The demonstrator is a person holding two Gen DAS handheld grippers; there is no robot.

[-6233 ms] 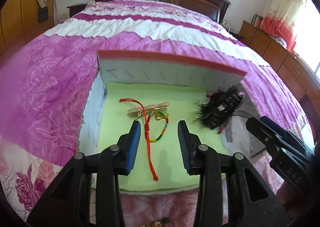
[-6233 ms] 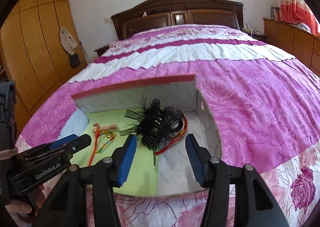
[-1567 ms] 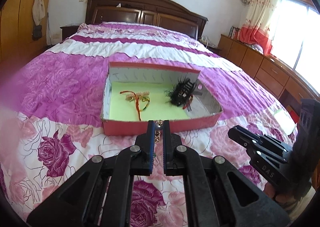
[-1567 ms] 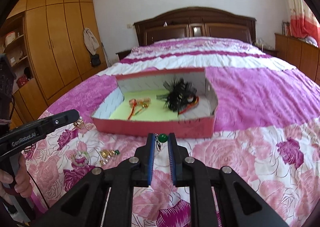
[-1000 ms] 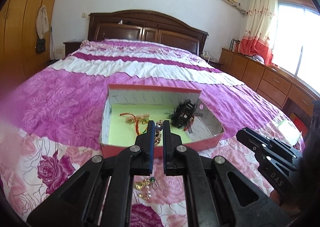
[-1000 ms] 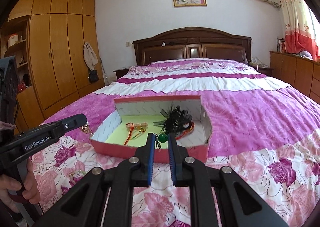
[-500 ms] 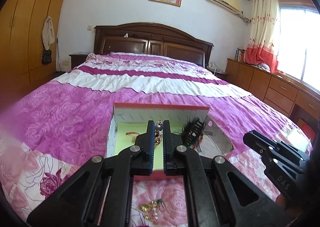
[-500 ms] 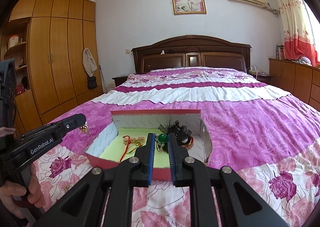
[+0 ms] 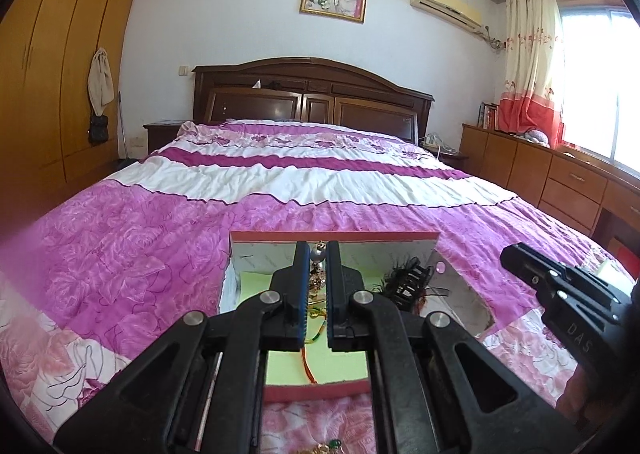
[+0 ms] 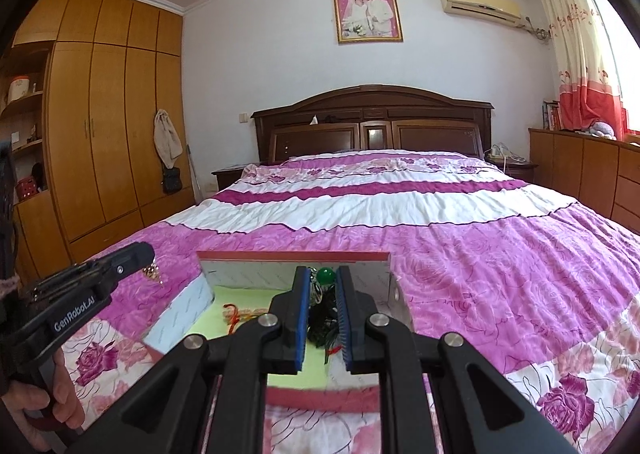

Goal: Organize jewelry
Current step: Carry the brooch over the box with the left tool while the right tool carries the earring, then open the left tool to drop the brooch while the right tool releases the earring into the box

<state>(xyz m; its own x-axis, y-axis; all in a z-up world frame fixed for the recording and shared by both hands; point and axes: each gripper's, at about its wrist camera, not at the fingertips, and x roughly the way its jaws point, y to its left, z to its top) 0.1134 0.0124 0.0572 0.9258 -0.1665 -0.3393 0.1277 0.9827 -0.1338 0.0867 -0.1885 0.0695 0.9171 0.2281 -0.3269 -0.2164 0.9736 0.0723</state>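
A red cardboard box (image 9: pixel 320 391) with a green liner lies on the bed; it also shows in the right wrist view (image 10: pixel 294 256). My left gripper (image 9: pixel 317 254) is shut on a gold and pearl ornament (image 9: pixel 317 274) and holds it over the box. My right gripper (image 10: pixel 323 278) is shut on a green bead pendant (image 10: pixel 326 277), also over the box. In the box lie a red cord bracelet (image 10: pixel 232 314) and a black feather hair clip (image 9: pixel 406 282). The left gripper's tip with gold dangling from it shows at the left of the right wrist view (image 10: pixel 132 256).
The bed has a pink floral quilt (image 9: pixel 120 254). More gold jewelry (image 9: pixel 328 446) lies on the quilt in front of the box. A wooden headboard (image 10: pixel 372 126), a wardrobe (image 10: pixel 100 134) at the left and drawers (image 9: pixel 560 182) at the right surround the bed.
Both grippers have risen and moved forward over the box, each still holding its piece. The box now sits lower and closer in both views.
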